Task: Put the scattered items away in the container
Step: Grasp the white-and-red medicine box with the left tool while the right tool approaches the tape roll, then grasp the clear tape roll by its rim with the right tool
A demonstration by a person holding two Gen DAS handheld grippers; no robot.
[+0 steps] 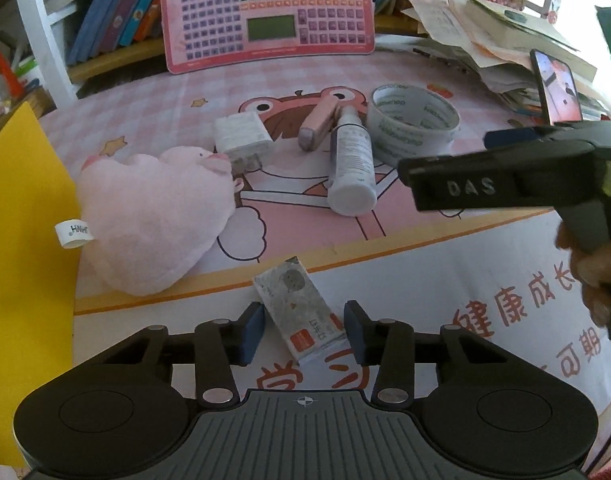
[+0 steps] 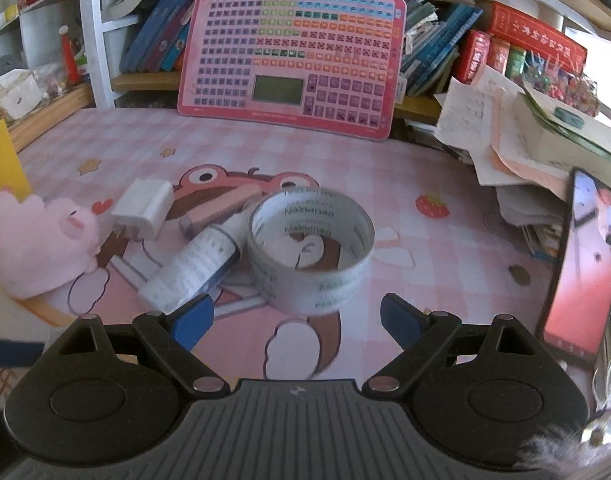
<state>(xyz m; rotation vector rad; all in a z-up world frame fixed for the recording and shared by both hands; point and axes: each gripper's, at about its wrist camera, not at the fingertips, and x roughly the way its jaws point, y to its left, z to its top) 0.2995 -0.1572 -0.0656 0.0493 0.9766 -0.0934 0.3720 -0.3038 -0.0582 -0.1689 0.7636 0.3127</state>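
Observation:
My left gripper (image 1: 303, 330) is open, its blue pads on either side of a grey card pack (image 1: 297, 308) lying on the mat's near edge, with gaps showing. A pink plush pig (image 1: 153, 220), a white charger (image 1: 241, 136), a pink tube (image 1: 317, 126), a white spray bottle (image 1: 351, 164) and a clear tape roll (image 1: 411, 120) lie beyond. The yellow container (image 1: 21, 280) stands at the left. My right gripper (image 2: 297, 316) is open just before the tape roll (image 2: 311, 252), with the bottle (image 2: 193, 268) to its left. In the left wrist view the right gripper (image 1: 493, 160) shows side-on.
A pink keyboard toy (image 2: 293, 56) leans on a bookshelf (image 2: 445, 52) at the back. A paper pile (image 2: 525, 140) and a propped phone (image 2: 581, 268) stand at the right. A coin (image 2: 519, 276) lies near the phone. The desk is covered by a pink cartoon mat (image 2: 405, 184).

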